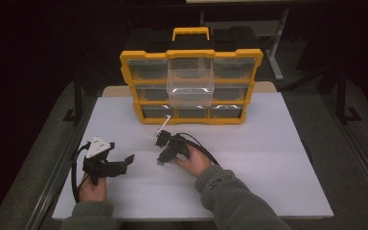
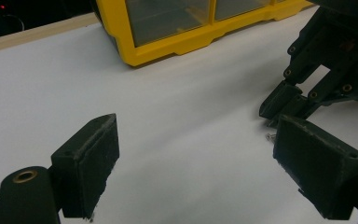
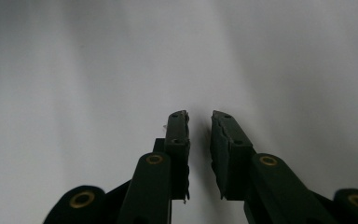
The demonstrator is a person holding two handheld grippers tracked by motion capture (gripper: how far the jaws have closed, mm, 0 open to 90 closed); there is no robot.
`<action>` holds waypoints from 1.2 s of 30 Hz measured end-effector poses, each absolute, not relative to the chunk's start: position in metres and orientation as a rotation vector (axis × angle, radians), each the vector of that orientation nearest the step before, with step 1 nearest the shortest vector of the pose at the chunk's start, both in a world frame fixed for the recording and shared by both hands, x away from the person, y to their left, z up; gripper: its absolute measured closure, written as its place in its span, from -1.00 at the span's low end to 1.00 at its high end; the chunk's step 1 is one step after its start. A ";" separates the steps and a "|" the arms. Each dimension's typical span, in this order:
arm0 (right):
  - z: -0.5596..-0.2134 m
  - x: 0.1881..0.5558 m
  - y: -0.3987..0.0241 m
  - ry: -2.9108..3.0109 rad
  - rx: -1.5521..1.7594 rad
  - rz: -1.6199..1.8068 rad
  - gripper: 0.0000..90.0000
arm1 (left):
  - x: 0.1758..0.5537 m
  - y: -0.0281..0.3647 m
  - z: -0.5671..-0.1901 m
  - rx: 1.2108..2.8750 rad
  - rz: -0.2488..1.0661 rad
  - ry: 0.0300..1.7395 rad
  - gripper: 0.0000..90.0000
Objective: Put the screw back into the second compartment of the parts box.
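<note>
Tongs in the right hand (image 1: 160, 149) point down at the white table (image 1: 268, 158), jaws nearly together with a narrow gap; left tongs (image 2: 196, 163) rest spread wide near a yellow drawer box (image 1: 191, 86)

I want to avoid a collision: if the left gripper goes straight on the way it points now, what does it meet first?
Probably the right gripper: it sits just ahead of the left gripper, whose jaws stand open over the white table. Depth is unclear.
</note>
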State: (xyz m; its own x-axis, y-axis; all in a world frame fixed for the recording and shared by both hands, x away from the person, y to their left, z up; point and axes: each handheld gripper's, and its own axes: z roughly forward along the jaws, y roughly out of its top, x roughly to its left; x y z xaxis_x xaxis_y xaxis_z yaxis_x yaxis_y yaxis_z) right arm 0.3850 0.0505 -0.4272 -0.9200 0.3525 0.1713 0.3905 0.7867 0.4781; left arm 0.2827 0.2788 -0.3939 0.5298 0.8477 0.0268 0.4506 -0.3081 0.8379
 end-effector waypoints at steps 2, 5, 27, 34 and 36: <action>-0.426 0.383 0.052 -2.904 -0.590 -0.802 0.68 | 0.283 0.279 -0.394 1.947 0.608 1.058 -0.69; -0.424 0.379 0.056 -2.907 -0.562 -0.800 0.68 | 0.282 0.278 -0.394 1.946 0.606 1.058 -0.69; -0.428 0.374 0.058 -2.962 -0.483 -0.759 0.93 | 0.283 0.278 -0.394 1.941 0.607 1.057 -0.69; -0.421 0.375 0.045 -2.934 -0.508 -0.793 0.93 | 0.282 0.278 -0.394 1.940 0.606 1.060 -0.69; -0.418 0.374 0.040 -2.932 -0.517 -0.797 0.93 | 0.282 0.279 -0.393 1.947 0.606 1.059 -0.69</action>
